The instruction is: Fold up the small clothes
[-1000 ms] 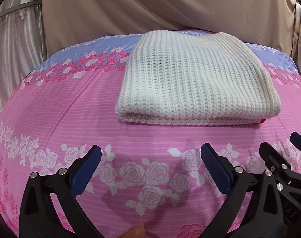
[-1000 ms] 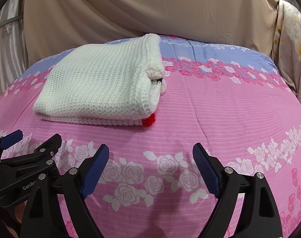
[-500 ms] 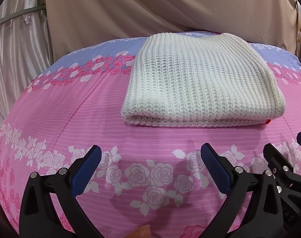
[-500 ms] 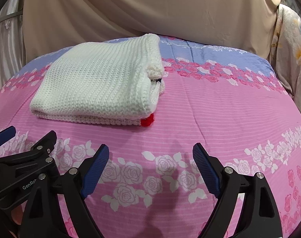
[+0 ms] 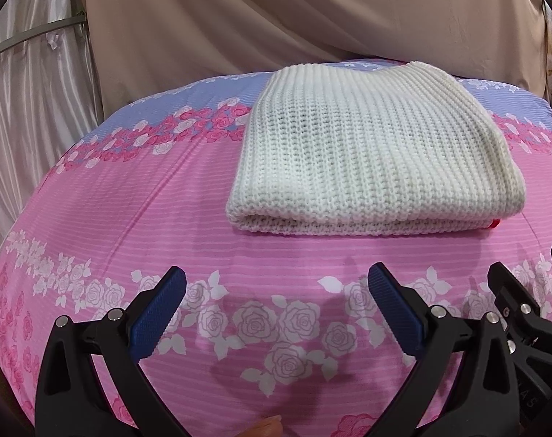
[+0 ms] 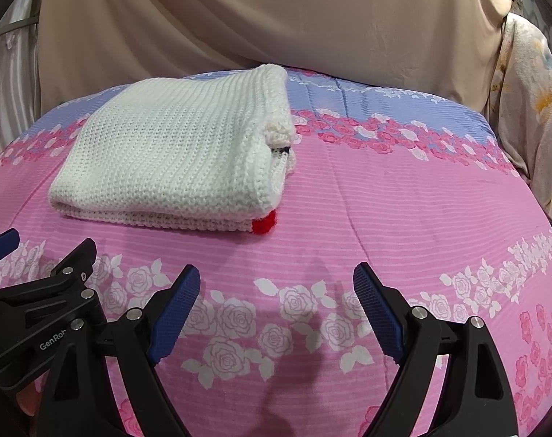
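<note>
Your left gripper (image 5: 276, 306): jaws spread wide, nothing between the blue pads (image 5: 157, 318), held low and level, pointing forward. Your right gripper (image 6: 276, 307): jaws likewise wide apart, pads (image 6: 378, 313) bare, same low forward pose. The two sit side by side, close together; each shows at the edge of the other's view. A fingertip (image 5: 267, 428) of yours shows beneath the left gripper.

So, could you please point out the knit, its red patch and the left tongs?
knit (image 5: 370, 153): left wrist view, top face.
red patch (image 6: 264, 225): right wrist view, near corner.
left tongs (image 5: 276, 313): left wrist view, gap between tips.
</note>
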A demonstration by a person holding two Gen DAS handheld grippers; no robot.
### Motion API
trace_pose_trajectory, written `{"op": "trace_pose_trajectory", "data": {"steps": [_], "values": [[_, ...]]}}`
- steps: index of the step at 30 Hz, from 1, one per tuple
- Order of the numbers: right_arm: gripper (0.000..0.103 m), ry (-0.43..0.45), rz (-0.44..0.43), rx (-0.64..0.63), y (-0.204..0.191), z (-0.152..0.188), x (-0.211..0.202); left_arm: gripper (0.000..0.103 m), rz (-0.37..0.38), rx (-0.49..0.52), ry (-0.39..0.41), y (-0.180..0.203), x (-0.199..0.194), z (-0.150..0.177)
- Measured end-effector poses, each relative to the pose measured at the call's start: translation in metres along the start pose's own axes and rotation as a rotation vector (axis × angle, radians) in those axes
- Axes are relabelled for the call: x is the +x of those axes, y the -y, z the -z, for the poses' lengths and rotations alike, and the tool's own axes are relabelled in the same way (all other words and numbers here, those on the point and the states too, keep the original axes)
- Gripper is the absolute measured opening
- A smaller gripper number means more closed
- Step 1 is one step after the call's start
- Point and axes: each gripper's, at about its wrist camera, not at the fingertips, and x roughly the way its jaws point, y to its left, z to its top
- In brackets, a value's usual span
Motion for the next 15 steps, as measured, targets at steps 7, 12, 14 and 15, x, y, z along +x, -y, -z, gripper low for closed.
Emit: {"op": "trace_pose_trajectory", "data": {"steps": [7,12,14,15], "values": [[0.084,0.010,0.010,-0.001,0.0007,0.0003,-0.0024,0.098,-0.007,0.003,0.011,-0.0013,-0.0026,-0.0003],[0.084,0.016,0.008,0.005,0.0046,0.0002,-0.0037,0.098,-0.018,0.003,0.031,0.0000,-0.0062,-0.0003],[0.084,0.017,0.007,0.005,0.0053,0.0001,-0.0039,0.098,-0.018,0.003,0.033,0.0002,-0.0067,-0.0003],[0.084,0.018,0.006,0.006,0.0056,0.0001,-0.0040,0.098,-0.018,0.004,0.033,0.0002,-0.0067,-0.0003]]}}
